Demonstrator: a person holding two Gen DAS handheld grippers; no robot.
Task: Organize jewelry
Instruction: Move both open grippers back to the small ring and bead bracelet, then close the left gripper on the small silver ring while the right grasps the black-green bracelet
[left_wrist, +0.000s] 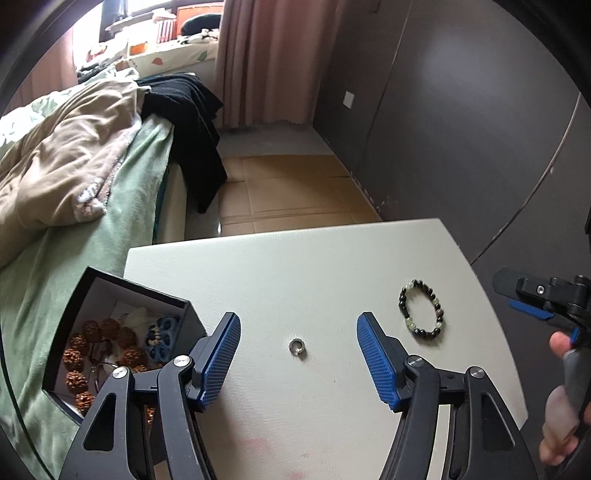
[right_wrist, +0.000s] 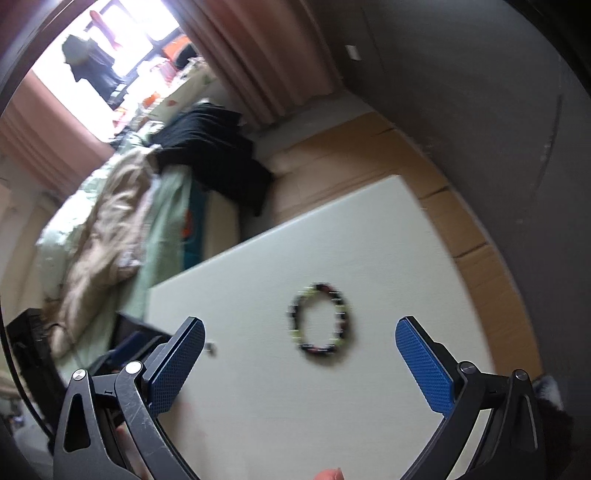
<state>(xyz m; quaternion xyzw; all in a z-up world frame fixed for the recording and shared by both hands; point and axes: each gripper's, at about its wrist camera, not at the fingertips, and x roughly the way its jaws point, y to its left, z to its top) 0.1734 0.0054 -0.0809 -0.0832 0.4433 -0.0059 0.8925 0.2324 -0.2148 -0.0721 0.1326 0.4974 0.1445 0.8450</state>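
Left wrist view: the left tool (left_wrist: 298, 360) hangs over a pale tabletop (left_wrist: 295, 266), its blue fingers (left_wrist: 218, 360) apart with nothing gripped. A small metal ring (left_wrist: 297, 347) lies on the tabletop between them, touching neither. A beaded bracelet (left_wrist: 421, 309) lies at 2 o'clock from the ring. An open black box (left_wrist: 122, 343) of brown beads (and other pieces) sits at 9 o'clock. A bed (left_wrist: 74, 177) lies beyond.

Right wrist view, blurred: the right tool (right_wrist: 300, 363) is spread wide and empty. The bracelet (right_wrist: 320, 322) lies at 12 o'clock, just ahead of its fingers.
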